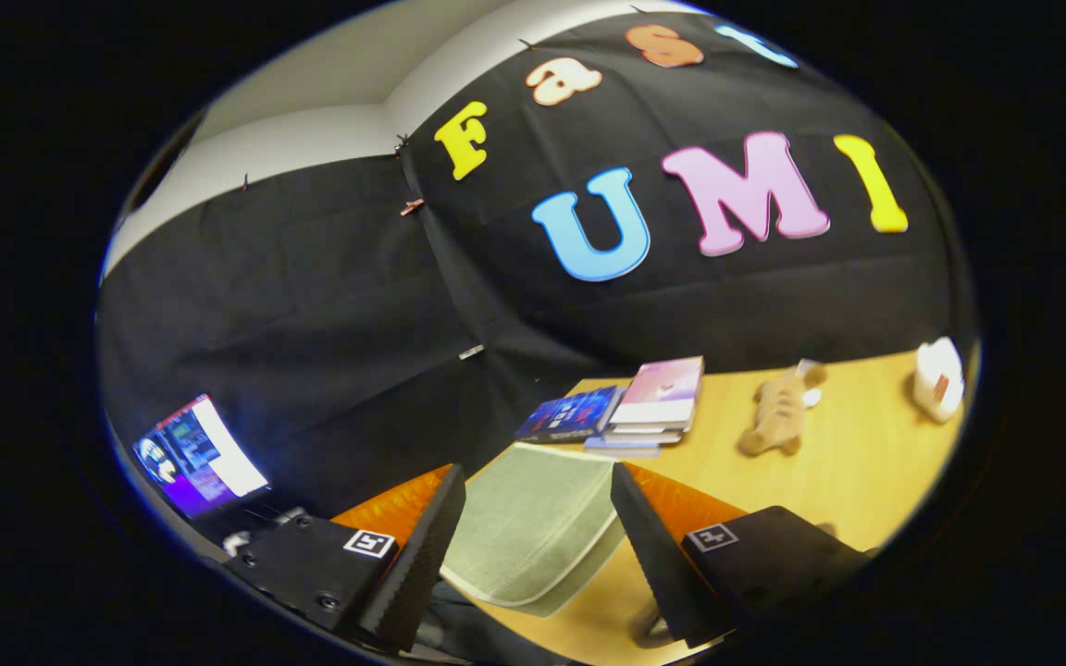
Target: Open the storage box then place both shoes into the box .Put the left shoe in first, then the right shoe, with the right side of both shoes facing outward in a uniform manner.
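The gripper (533, 481) sits low in the frame, its 2 fingers (422, 546) spread apart, one at lower left of centre, the other at lower right of centre; a pale grey-green shoe (533, 532) with a lighter edge lies in the gap between them; whether either finger presses on it cannot be told, though both stand close against its sides. The shoe tilts, its near end dropping toward the bottom of the frame, its far end rising to just above the fingertips.

The table (857, 453), light wood, fills the lower right of the frame; it looks slanted. On it, above the shoe and right of centre, a stack of books (658, 398) lies with a pink-and-white cover on top; a dark blue book (572, 413) lies just beside the stack, to its left, touching or nearly so. Further right, a tan plush toy (778, 413) lies near the books but apart from them; a small white bit shows at its far end. At the far right, a white object (938, 377) with a reddish mark stands well apart from the toy; what it is cannot be told.

At lower left, a lit screen (195, 455) leans against the dark cloth wall (311, 305), which covers the middle of the frame; a pale wall (311, 120) shows above it at upper left.
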{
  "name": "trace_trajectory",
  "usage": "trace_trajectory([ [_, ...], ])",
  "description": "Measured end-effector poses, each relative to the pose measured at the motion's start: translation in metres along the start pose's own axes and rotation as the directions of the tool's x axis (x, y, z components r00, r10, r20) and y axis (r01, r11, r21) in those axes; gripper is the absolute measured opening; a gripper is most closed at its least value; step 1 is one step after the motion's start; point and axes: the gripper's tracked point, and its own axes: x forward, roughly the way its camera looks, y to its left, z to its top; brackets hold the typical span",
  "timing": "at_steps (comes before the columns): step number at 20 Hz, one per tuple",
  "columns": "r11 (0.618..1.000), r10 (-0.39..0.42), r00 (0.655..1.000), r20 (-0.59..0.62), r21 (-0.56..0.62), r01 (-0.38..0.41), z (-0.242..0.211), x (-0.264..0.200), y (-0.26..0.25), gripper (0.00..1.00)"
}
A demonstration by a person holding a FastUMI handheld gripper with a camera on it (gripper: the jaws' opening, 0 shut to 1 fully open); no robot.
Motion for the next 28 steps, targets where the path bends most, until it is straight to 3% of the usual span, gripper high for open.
trace_trajectory([
  [3, 0.981, 0.11, 0.99, -0.087, 0.167, -0.094, -0.039, 0.007, 0.005, 0.98],
  [5, 0.944, 0.193, 0.969, -0.156, 0.3, -0.14, -0.074, 0.009, 0.008, 0.97],
  [9, 0.87, 0.292, 0.92, -0.262, 0.472, -0.142, -0.138, 0.014, -0.002, 0.97],
  [14, 0.713, 0.364, 0.905, -0.22, 0.691, -0.118, -0.171, 0.022, -0.015, 0.96],
  [20, 0.591, 0.449, 0.881, -0.15, 0.789, -0.167, -0.175, 0.034, -0.025, 0.95],
  [26, 0.543, 0.472, 0.876, -0.097, 0.815, -0.203, -0.172, 0.05, -0.029, 0.94],
  [28, 0.531, 0.474, 0.877, -0.082, 0.821, -0.21, -0.17, 0.052, -0.029, 0.82],
])
